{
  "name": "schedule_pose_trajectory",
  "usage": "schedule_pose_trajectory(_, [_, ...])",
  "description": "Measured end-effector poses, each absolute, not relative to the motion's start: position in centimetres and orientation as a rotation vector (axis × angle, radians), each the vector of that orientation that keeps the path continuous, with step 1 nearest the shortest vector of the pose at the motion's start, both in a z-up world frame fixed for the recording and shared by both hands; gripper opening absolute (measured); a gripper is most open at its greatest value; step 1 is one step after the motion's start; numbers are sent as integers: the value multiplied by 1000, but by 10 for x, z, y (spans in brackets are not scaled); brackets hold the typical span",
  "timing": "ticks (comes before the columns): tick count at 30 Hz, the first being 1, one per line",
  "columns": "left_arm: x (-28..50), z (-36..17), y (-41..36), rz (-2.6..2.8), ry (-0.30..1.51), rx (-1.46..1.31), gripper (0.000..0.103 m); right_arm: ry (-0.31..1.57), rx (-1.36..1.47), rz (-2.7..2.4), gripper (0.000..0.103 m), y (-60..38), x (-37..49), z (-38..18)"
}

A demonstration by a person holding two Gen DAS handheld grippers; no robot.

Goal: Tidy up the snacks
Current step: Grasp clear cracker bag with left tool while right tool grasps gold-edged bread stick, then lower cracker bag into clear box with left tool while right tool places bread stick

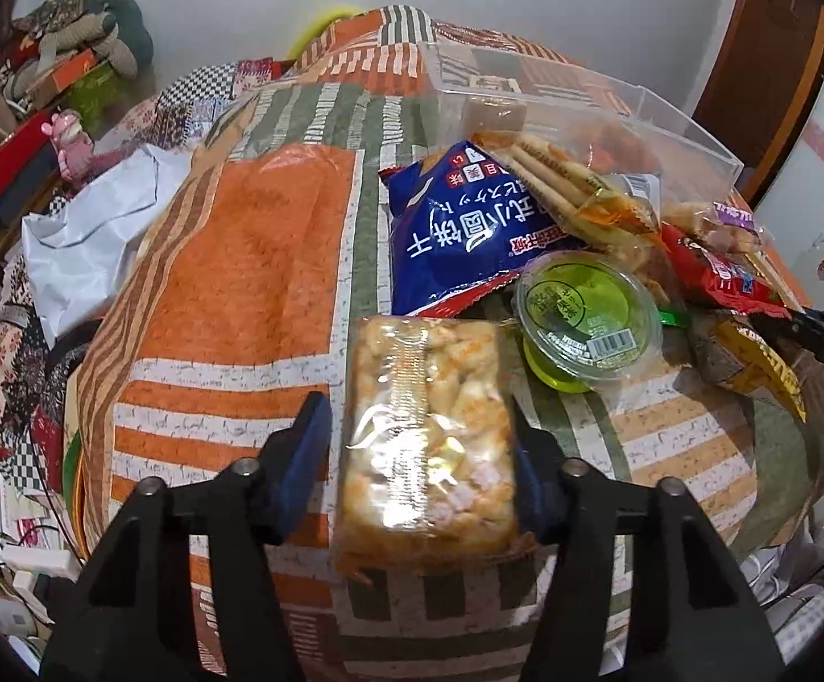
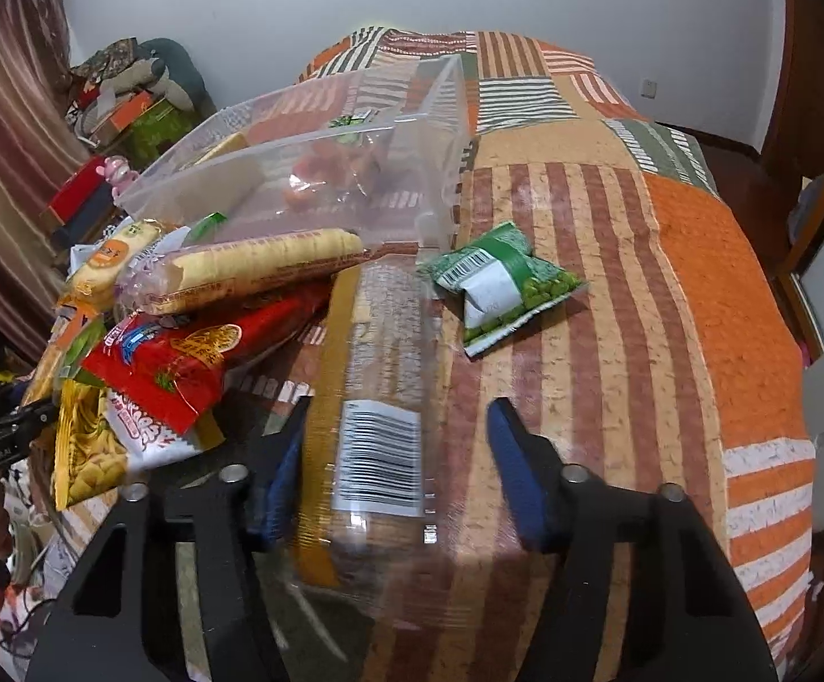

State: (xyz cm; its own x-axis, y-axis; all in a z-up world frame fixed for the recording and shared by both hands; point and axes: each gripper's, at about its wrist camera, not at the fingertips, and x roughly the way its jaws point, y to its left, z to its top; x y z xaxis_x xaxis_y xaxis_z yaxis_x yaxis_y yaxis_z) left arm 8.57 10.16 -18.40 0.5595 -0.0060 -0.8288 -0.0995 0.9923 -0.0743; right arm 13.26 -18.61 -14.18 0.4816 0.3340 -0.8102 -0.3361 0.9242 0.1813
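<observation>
A clear pack of pale rice crackers point(image 1: 429, 432) lies on the patchwork quilt point(image 1: 230, 295) between the jaws of my left gripper point(image 1: 420, 432). Its right pad touches the wrapper, while a thin strip of quilt shows at the left pad. In the right wrist view a clear pack with a barcode label point(image 2: 377, 443), blurred, stands between the jaws of my right gripper point(image 2: 397, 443). It leans on the left pad and the right pad stands apart from it. Behind both lies a pile of snacks: a blue bag point(image 1: 446, 238), a green jelly cup point(image 1: 582, 318) and a red bag point(image 2: 184, 364).
A clear plastic bin point(image 2: 321, 170) lies beyond the pile on the quilt. A green pea packet point(image 2: 502, 284) lies alone to its right. A white plastic bag point(image 1: 87, 250) and cluttered boxes point(image 1: 48, 113) sit at the bed's left edge. The right gripper's tip point(image 1: 821, 335) shows at the right.
</observation>
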Motion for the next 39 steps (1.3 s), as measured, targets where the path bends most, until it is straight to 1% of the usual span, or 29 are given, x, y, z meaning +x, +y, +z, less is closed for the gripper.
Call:
schedule_pose_trajectory(1, [86, -184, 101, 56, 974, -114, 50, 984, -4, 409, 43, -184, 133, -142])
schedule_pose_trajectory(2, [86, -184, 101, 56, 972, -114, 46, 981, -5, 412, 36, -182, 134, -143])
schedule_pose_trajectory(5, [85, -183, 101, 63, 968, -120, 45, 966, -19, 415, 34, -180, 133, -141])
schedule_pose_trajectory(12, [82, -169, 101, 69, 940, -129, 45, 947, 26, 437, 33, -189, 126, -134])
schedule_pose_trajectory(23, [80, -125, 101, 61, 846, -124, 45, 867, 51, 461, 33, -192, 117, -107])
schedule_pose_trajectory(39, [118, -90, 79, -10, 762, -71, 45, 720, 67, 456, 33, -188, 134, -64])
